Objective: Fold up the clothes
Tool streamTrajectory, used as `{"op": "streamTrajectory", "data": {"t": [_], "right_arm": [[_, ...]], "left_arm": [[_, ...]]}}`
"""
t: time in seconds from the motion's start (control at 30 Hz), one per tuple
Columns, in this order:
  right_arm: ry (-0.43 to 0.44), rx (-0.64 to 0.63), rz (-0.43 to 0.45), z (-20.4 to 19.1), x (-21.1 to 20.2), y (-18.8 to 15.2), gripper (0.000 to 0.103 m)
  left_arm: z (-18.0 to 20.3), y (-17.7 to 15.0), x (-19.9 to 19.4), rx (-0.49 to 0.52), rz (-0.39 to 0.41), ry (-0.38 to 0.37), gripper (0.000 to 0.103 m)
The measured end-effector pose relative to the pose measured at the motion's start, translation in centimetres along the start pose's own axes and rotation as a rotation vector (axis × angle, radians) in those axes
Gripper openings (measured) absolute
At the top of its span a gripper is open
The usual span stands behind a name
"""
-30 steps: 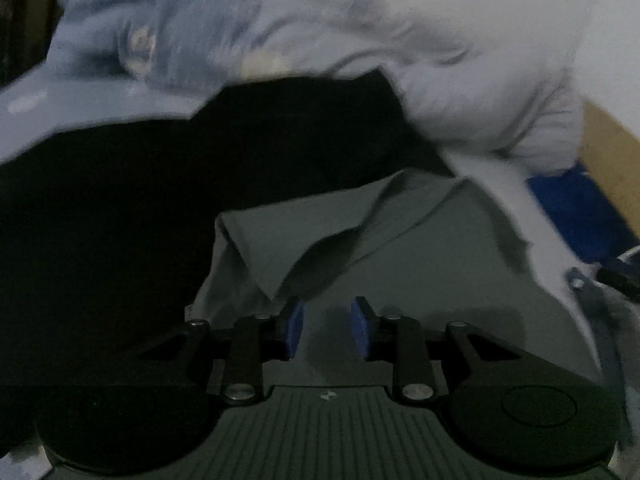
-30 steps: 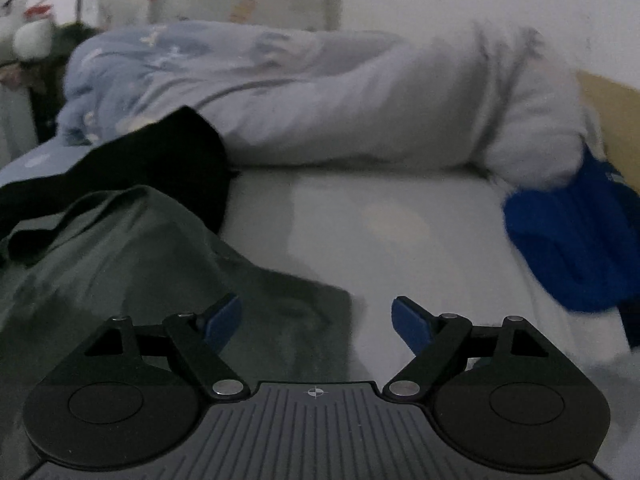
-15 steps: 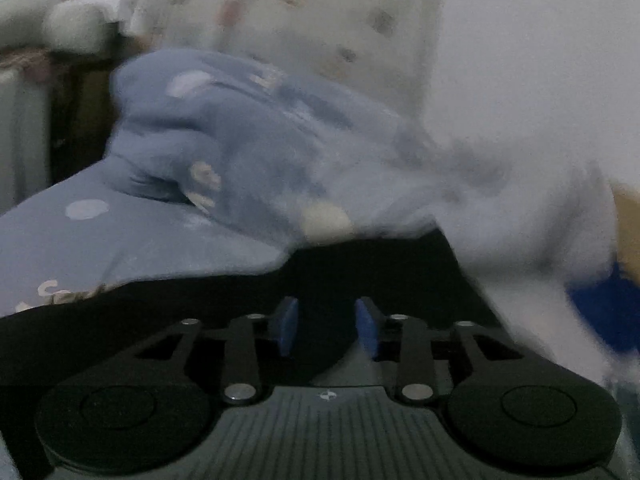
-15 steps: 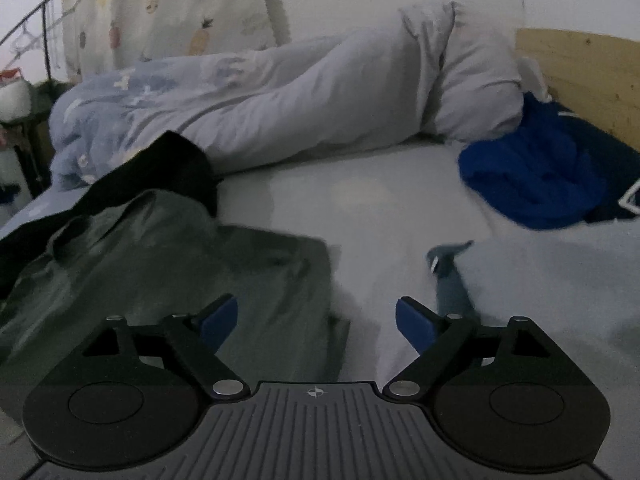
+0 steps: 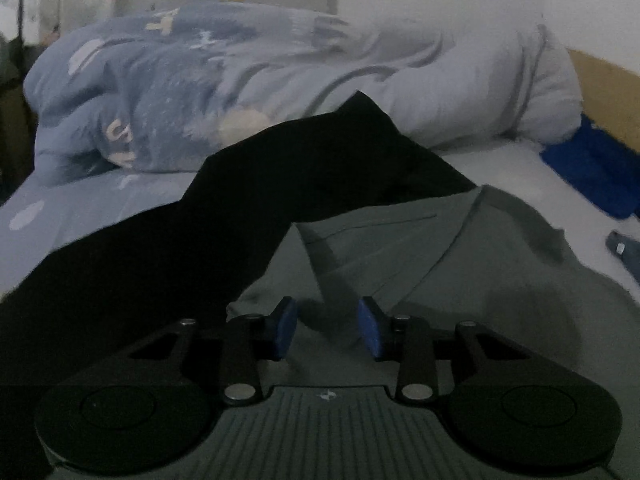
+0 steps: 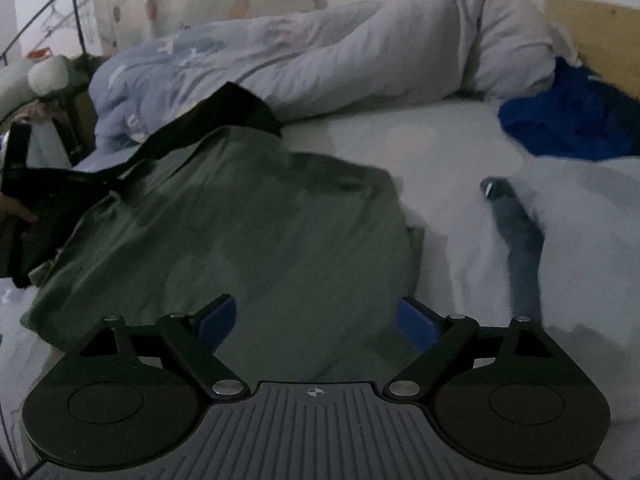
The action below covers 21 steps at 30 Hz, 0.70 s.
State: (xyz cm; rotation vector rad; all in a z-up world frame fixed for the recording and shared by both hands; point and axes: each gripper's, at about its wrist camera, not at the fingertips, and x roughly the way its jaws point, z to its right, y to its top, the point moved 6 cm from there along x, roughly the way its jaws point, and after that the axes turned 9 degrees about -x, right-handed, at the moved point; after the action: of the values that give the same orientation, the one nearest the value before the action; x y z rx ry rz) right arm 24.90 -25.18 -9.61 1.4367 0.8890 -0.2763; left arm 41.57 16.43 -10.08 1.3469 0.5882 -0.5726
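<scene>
Bed (image 6: 420, 148): a pale sheet covers it, and every garment lies on it; a wooden headboard (image 6: 600, 36) stands at the far right.
Duvet (image 5: 280, 76): a long rumpled roll across the back of the bed, blue-patterned toward the left and pale grey toward the right.
Green garment (image 6: 240, 232): spread loosely over the near part of the sheet, creased, with one folded flap whose seam shows in the left wrist view (image 5: 400, 248). It lies directly under and ahead of both tongs.
Black garment (image 5: 200, 232): lies partly over the far left edge of the green garment and runs back until it touches the duvet.
Blue garment (image 6: 568, 120): a bright blue heap at the far right near the headboard, well apart from the green garment.
Grey-blue strip (image 6: 516, 232): a narrow piece of cloth, possibly a sleeve or strap (the blur makes it hard to tell), on the sheet to the right of the green garment.
Left tongs (image 5: 327, 328): the jaws are partway apart and closing, poised over a raised crease of the green garment; the cloth sits between and below the pads, but they do not press on it.
Right tongs (image 6: 316, 324): released, jaws spread wide over the near right part of the green garment, close to its right edge; nothing is gripped.
Hand (image 6: 16, 212): a fingertip shows at the far left edge beside the black garment.
</scene>
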Motion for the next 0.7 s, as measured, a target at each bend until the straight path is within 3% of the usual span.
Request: {"op": "streamTrajectory", "data": {"t": [0.07,0.13,0.17,0.33,0.4,0.47,0.57,0.63,0.7], "right_arm": [[0.004,0.014,-0.01,-0.1,0.4,-0.4,0.09],[0.011,0.029,-0.009,-0.2,0.5,-0.7,0.09],[0.017,0.033,-0.008,-0.3,0.6,-0.8,0.09],[0.019,0.032,0.004,-0.4,0.4,-1.0,0.09],[0.013,0.036,0.01,-0.1,0.2,-1.0,0.09],[-0.008,0.051,0.014,0.4,-0.1,-1.1,0.09],[-0.043,0.073,0.027,1.4,-0.8,-1.6,0.09],[-0.062,0.083,0.034,2.0,-1.2,-1.9,0.09],[-0.072,0.08,0.036,2.8,-1.1,-1.9,0.09]], "left_arm": [[-0.1,0.2,0.6,0.003,0.001,0.051,0.032],[-0.5,0.5,1.1,-0.013,0.01,0.114,0.01],[-1.1,1.0,1.2,-0.039,0.025,0.146,0.005],[-5.7,3.9,1.4,-0.252,0.114,0.26,0.004],[-7.9,4.5,2.1,-0.371,0.104,0.269,0.003],[-8.8,4.2,2.1,-0.389,0.085,0.279,0.003],[-9.6,3.3,1.4,-0.372,0.062,0.282,0.026],[-9.4,2.4,-0.5,-0.317,0.052,0.275,0.051],[-9.1,1.0,-2.9,-0.257,0.044,0.253,0.056]]}}
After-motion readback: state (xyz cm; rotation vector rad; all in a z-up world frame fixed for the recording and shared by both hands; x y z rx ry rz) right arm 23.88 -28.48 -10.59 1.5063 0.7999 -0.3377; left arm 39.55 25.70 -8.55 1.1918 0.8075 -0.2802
